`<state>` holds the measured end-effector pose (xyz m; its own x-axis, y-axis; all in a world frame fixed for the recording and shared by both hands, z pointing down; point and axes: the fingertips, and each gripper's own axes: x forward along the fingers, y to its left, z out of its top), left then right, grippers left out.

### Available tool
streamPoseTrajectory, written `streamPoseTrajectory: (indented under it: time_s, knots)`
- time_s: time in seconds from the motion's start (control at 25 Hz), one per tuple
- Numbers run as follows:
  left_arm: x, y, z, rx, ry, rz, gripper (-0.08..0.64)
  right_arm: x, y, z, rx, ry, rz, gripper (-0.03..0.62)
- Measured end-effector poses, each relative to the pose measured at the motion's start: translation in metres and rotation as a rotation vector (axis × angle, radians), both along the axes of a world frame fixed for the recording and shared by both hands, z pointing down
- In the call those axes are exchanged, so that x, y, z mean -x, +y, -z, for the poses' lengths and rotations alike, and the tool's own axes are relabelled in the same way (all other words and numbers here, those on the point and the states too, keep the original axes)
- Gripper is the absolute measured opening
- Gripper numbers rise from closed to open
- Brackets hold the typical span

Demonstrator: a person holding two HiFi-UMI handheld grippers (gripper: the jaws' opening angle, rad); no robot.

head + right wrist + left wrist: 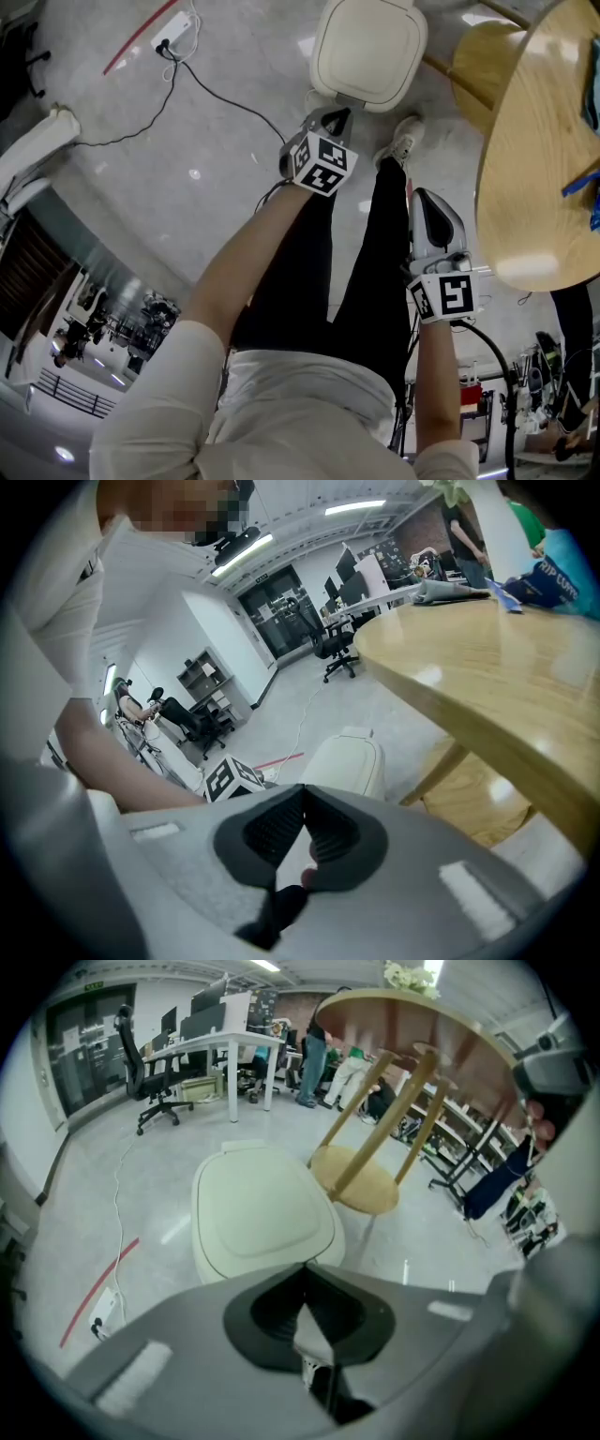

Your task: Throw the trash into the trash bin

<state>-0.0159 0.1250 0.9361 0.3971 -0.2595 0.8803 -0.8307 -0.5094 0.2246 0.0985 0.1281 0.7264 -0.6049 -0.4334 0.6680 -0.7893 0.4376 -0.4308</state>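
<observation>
- Fingers of the left gripper are pressed together at the tips, and nothing shows between them. The right gripper has its fingers closed tight too, and they look empty.
- The trash bin is cream-coloured with its lid down. It stands on the grey floor on the far side, straight ahead of the person.
- The left gripper points down just beside the bin's near edge; whether it touches the bin I cannot tell.
- The right gripper hangs nearer and to the right, beside the person's black-trousered leg, well apart from the bin.
- A round wooden desk stands right of the bin, with something blue on its top.
- At the far left of the floor lie a white power strip with a black cable and a red stripe.
</observation>
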Motion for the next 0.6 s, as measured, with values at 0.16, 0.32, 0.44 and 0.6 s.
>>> streamPoseTrajectory:
  time_s: [0.16,0.32,0.44,0.6]
  knots:
    - [-0.001,0.001,-0.015,0.018,-0.012,0.006,0.005,0.002,0.0,-0.003,0.003,-0.002,0.0,0.0]
    - [-0.001,0.005,-0.028,0.038,-0.03,0.022,0.005,0.004,0.0,-0.005,0.007,-0.005,-0.002,0.0]
    - [0.0,0.005,-0.033,0.045,-0.042,0.056,0.005,0.006,-0.001,-0.006,0.014,-0.012,-0.002,0.0]
    - [0.001,0.003,-0.04,0.05,-0.048,0.096,0.005,0.01,0.0,-0.008,0.017,-0.024,-0.005,0.0]
